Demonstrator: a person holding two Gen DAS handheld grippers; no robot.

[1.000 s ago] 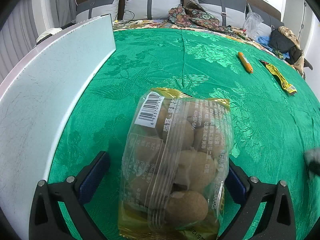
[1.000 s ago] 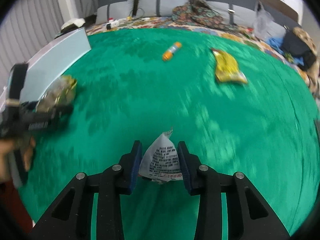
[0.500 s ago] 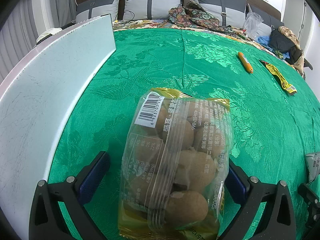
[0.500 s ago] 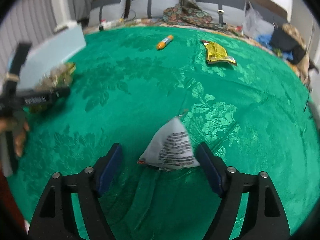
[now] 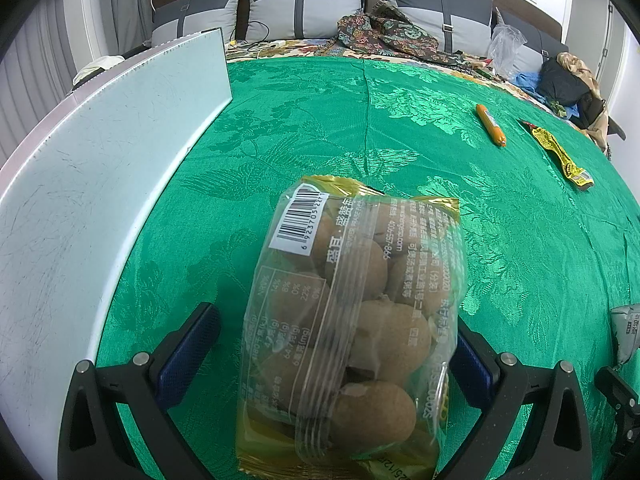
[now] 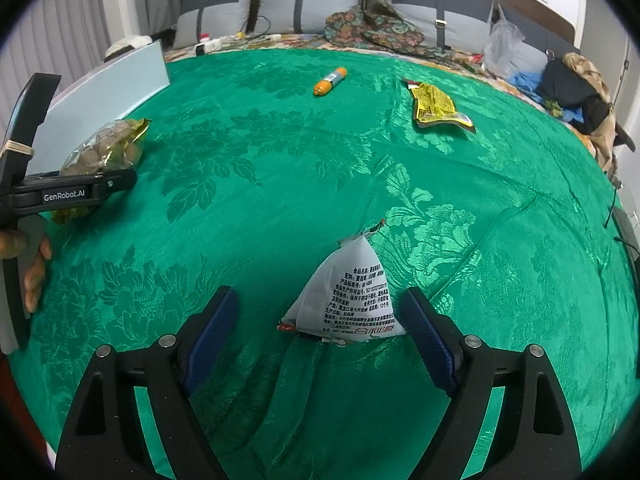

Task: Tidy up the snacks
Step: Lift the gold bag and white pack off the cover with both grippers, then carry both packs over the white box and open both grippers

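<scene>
So right now my right gripper (image 6: 316, 340) has just been opening its jaws, and they stand wide with the little white triangular packet (image 6: 344, 300) sitting between them on the green cloth (image 6: 440, 184). Neither pad touches it; there's clear cloth showing on both sides. Looks to me like this is its drop spot, down at the near end of the cloth and well apart from the other stuff.

My left gripper (image 5: 332, 356) is over to the left, by the pale blue board (image 5: 100, 184). The bag of round brown snacks (image 5: 356, 320) lies between those jaws, which are spread about as wide as the bag. The right pad is hidden behind the wrapper, and the left pad stands off it with a gap, so I honestly can't tell if it's gripped or just resting there. In the right wrist view the bag looks like it's lying on the cloth next to the board.

Still out at the far side: an orange sausage stick (image 6: 330, 81) and a yellow flat packet (image 6: 434, 106), near each other but not touching. My guess is those are next.

No box, tray or bin anywhere in view, so nothing's actually "in" anything, just wrappers on the cloth.
</scene>
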